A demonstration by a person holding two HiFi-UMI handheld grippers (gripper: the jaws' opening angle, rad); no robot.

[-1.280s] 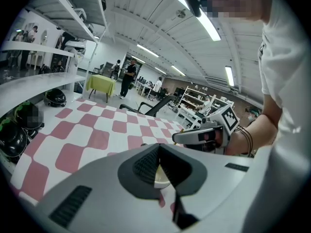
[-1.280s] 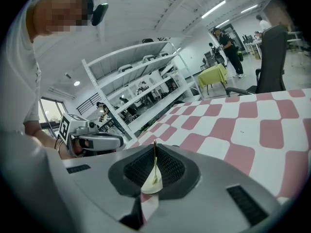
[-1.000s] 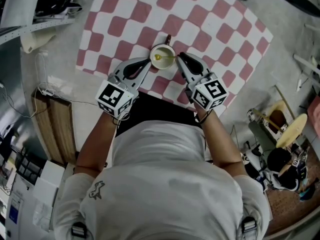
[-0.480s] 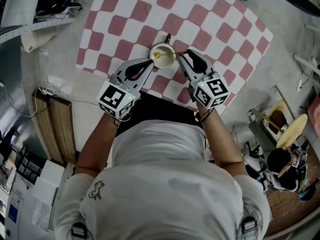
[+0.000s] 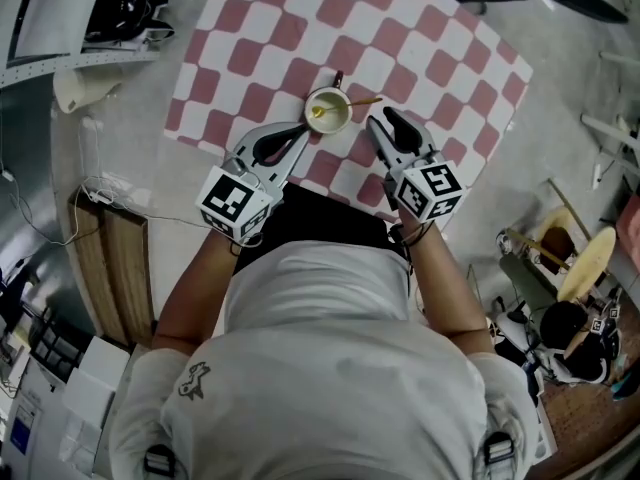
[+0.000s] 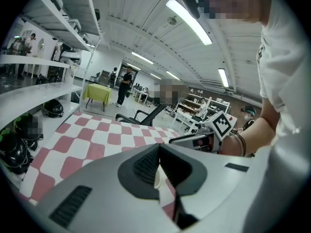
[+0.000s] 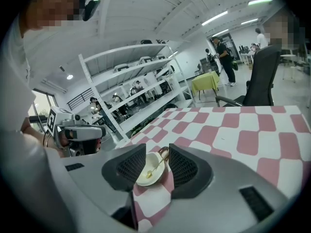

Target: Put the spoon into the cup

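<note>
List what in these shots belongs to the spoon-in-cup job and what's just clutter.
Job:
- spoon, bowl end in the cup, handle out over the rim
- cup, standing on the checkered cloth

Lying about:
- wooden board beside the cloth
- white cable
- office chair
- shelves

Grey surface, maybe table: checkered cloth, cup atop.

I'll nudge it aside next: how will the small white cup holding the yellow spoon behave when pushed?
The small white cup looks light, so it probably slides or bunches the checked cloth. The yellow spoon overhangs its rim and might lever out.
</note>
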